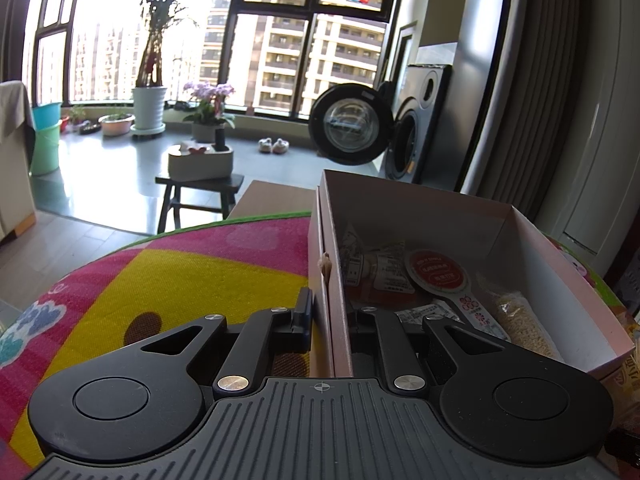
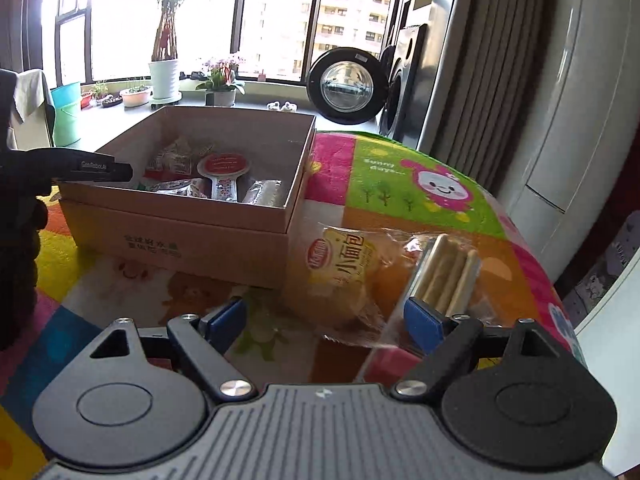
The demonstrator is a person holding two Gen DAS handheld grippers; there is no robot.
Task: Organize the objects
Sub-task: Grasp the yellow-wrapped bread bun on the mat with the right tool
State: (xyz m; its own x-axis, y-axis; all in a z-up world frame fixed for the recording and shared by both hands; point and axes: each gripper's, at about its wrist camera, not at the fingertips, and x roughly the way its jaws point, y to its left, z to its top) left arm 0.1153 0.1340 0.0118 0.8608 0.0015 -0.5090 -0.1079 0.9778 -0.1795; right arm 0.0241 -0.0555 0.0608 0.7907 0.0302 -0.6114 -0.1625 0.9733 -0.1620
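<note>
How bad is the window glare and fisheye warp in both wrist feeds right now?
Left wrist: window blown out upper left, box contents readable, edges bowed. Right wrist: stronger glare upper left, bread packet clear, curtain curved.

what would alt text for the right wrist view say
The open right gripper hovers over a colourful cartoon mat, facing a small bread packet and a clear pack of biscuit sticks lying beside a cardboard box. The box already holds several snack packets, and the left gripper grips its left wall.
</note>
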